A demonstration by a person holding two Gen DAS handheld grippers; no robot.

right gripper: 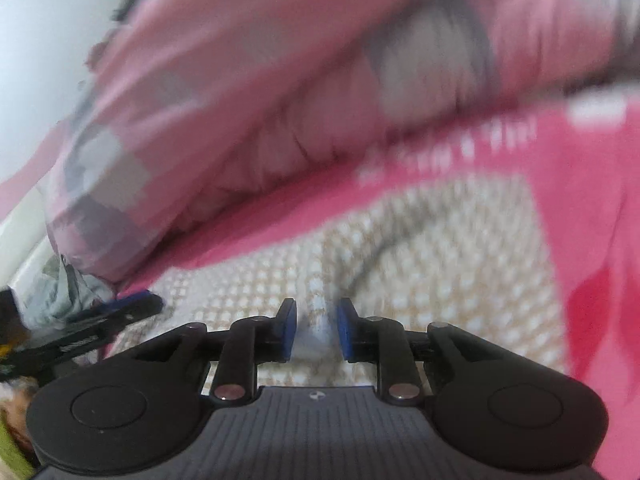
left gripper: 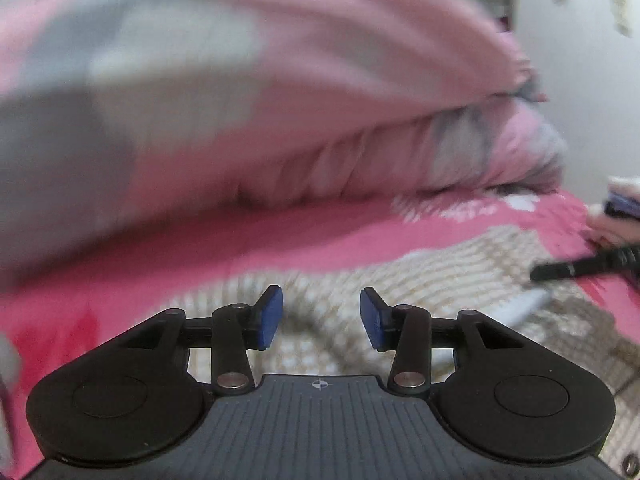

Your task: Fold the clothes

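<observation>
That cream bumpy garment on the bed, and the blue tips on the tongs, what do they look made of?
The cream garment looks like a chunky knit, wool or acrylic: raised rows of little bumps, soft folds, matte. The blue pads on the left tongs look like rubber or soft plastic: smooth, dull, flat-faced. Blur leaves both uncertain.

Motion blur smeared both views. The knitted cream garment [left gripper: 460, 264] lost its weave to streaks, and its near edge ran under the left tool's [left gripper: 321, 318] body and off the bottom. The pink-and-grey quilt [left gripper: 248, 92] was cut off at the top and left. In the right wrist view, a pale fold sat between the right tool's [right gripper: 317, 330] pads [right gripper: 289, 330]; contact was unclear. The heap at the left edge [right gripper: 60, 292] was unreadable.
</observation>
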